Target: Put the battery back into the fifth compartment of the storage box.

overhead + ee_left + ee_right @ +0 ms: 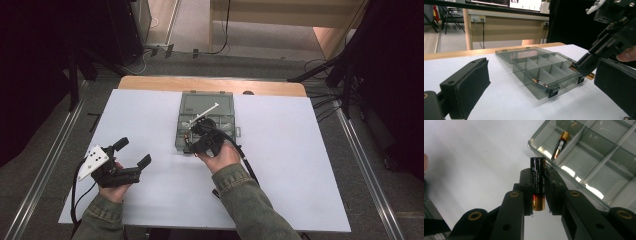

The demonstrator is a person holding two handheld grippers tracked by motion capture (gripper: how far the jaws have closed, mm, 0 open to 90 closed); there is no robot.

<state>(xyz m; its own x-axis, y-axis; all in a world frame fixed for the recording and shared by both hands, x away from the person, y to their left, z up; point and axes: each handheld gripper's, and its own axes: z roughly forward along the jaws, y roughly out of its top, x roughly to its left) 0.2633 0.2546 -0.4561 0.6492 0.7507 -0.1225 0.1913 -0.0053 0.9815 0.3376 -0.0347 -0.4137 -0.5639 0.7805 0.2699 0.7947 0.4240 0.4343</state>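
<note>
Right gripper view: our right tongs (538,192) clench a battery (537,182) beside the organizer box (599,157); we lower it squarely over an empty compartment. Left tongs (536,85) released.

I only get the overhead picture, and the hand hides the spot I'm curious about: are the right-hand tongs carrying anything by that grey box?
Observer: Yes. The right tongs are shut on a black-and-gold battery, held upright between the pads.
Operator: Is the box empty, then?
Observer: No. A second battery already lies in a corner compartment of the box.
</note>
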